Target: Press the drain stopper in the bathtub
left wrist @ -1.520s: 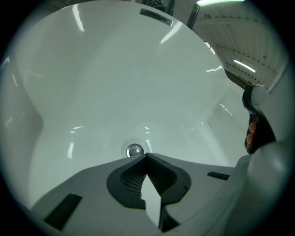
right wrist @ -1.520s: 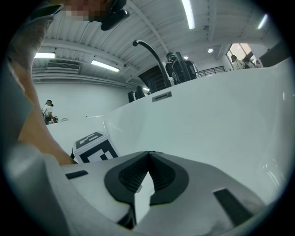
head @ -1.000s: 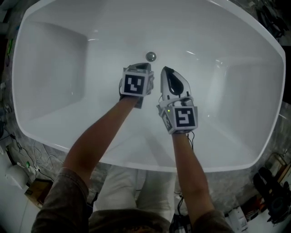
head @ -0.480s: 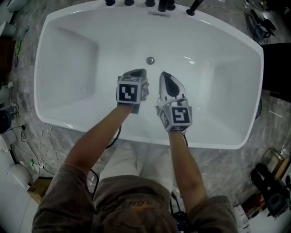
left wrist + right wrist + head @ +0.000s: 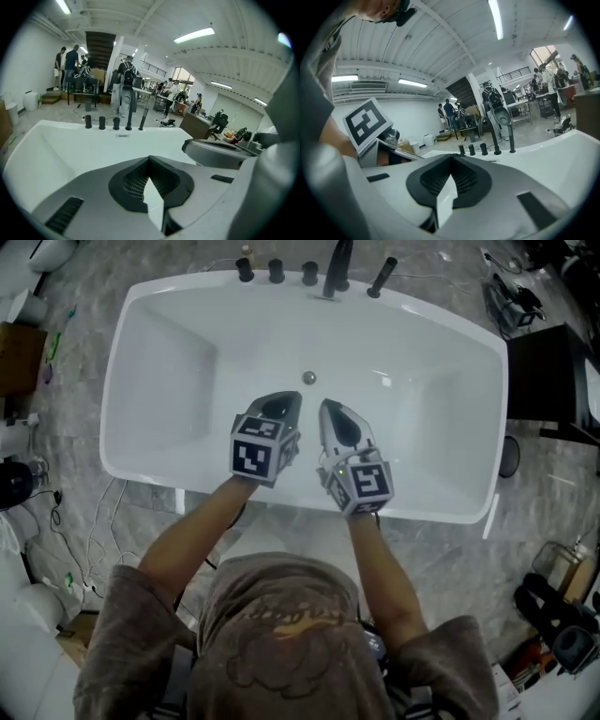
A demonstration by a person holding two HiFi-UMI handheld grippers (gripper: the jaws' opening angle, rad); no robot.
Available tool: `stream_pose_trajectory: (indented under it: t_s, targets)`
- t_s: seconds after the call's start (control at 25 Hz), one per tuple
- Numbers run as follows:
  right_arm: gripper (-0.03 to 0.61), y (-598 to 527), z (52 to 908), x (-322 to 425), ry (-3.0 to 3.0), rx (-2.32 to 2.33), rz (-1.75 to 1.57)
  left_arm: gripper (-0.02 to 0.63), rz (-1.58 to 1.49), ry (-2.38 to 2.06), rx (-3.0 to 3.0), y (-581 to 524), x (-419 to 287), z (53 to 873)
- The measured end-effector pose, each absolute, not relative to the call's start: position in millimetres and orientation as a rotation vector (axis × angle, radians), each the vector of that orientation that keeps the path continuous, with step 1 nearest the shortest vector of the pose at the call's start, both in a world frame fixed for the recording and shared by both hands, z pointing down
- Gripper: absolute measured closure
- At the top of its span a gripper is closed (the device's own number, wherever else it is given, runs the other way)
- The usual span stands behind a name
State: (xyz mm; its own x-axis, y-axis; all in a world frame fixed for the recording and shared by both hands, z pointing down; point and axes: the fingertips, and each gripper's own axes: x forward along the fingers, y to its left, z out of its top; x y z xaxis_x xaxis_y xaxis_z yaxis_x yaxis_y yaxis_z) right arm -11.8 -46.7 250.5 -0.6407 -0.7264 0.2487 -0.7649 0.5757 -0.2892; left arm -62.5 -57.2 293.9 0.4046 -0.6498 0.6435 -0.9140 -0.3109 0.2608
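The white bathtub (image 5: pixel 159 474) lies below me in the head view, with the small round metal drain stopper (image 5: pixel 308 378) on its floor near the far side. Both grippers hang side by side above the tub, short of the stopper and not touching it. My left gripper (image 5: pixel 284 400) is shut and holds nothing, its tips meeting in the left gripper view (image 5: pixel 149 157). My right gripper (image 5: pixel 328 408) is shut and empty too, its jaws closed in the right gripper view (image 5: pixel 451 157). The stopper is hidden in both gripper views.
A row of black taps and a spout (image 5: pixel 309 272) stands on the tub's far rim, also seen as taps (image 5: pixel 115 123) and taps (image 5: pixel 485 149). A black table (image 5: pixel 548 371) stands right of the tub. Cables (image 5: pixel 66 549) lie on the marble floor at left. People (image 5: pixel 70 61) stand far behind.
The head view has pulled up and back, so the whole tub and its taps now show. Both shut grippers have risen away from the stopper.
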Motion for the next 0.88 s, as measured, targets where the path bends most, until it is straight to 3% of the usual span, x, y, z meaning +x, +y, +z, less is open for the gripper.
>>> stream_pose_trajectory:
  t_s: [0.36, 0.88]
  targets:
    - [0.581, 0.8, 169.0, -20.1, -2.765, 1.215, 0.548, 0.611, 0.534, -1.293, 2.306, -0.9, -57.8, 185.0]
    - [0.581, 92.8, 111.7, -12.4, -2.865, 1.051, 0.447, 0.611, 0.364, -1.125, 2.581, 80.9, -46.0, 101.9]
